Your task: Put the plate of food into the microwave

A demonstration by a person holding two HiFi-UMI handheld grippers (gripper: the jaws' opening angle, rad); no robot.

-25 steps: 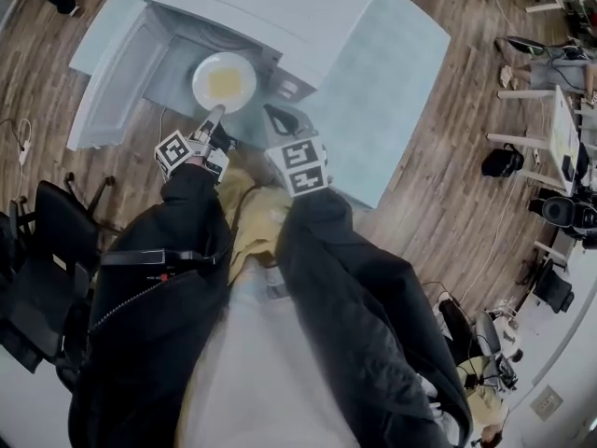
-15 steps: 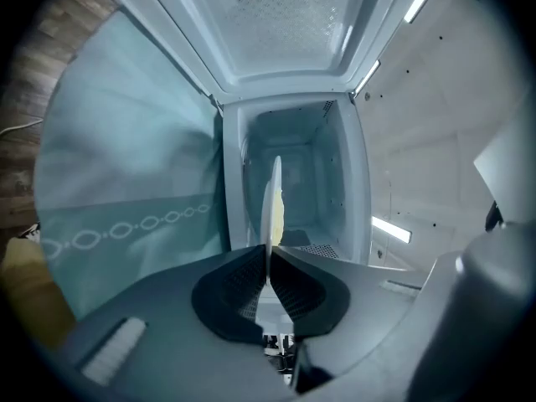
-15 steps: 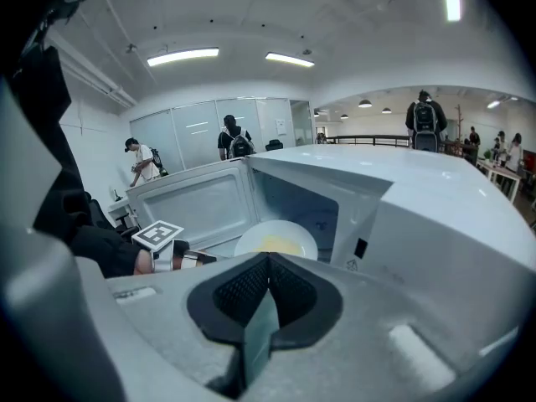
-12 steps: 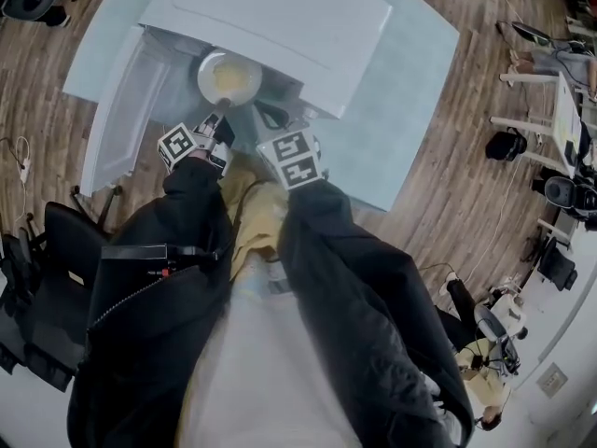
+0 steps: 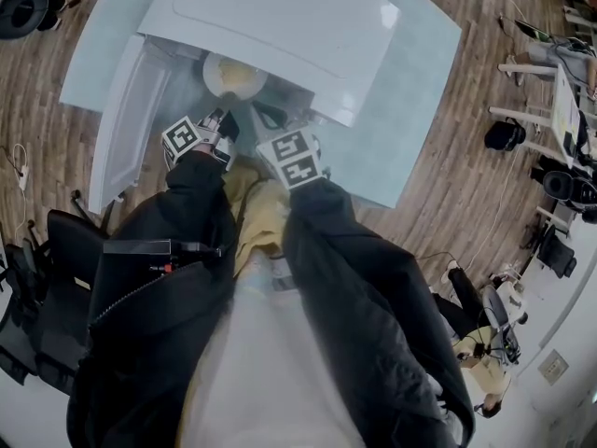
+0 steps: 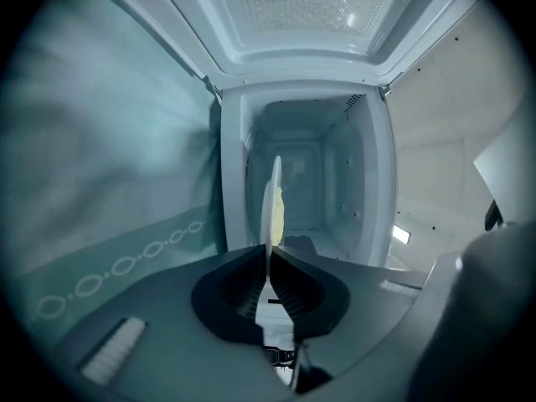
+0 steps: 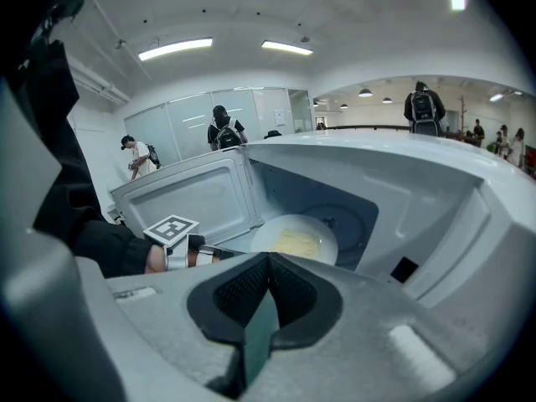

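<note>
Left tool [image 6: 268,256]: pads pinched on the near rim of the plate [image 7: 328,239], which runs edge-on from the pads straight toward the microwave [image 5: 280,17]
- Rim grip, by my reading, keeps the pads off the food [image 7: 296,242] (a flat yellow patch at the plate's middle) and lets the plate go in level
- Plate sits in the microwave's mouth, its far part under the top casing and its near rim just outside. Whether it rests on the cavity [image 6: 314,182] floor, cannot tell

Right tool [image 7: 266,262]: pads pressed together, nothing between them
- In front of the microwave, just beside the left tool and angled down at the opening
- Likely standing by; it carries no load

Door [image 5: 126,110]: swung wide open to the left of the microwave's cavity, so the way in is free for plate and tool

Counter [image 5: 401,101]: pale blue-green, carries the microwave, bare to the microwave's right

Behind the microwave, well apart: people with backpacks [image 7: 224,132] in a bright hall

Writing
- No brand or label legible on the microwave's casing, door or cavity
- Marker cube [image 5: 189,138] on each tool shows black-and-white square patterns, not letters
- Row of small rings on the surface left of the cavity: ornament, no text
</note>
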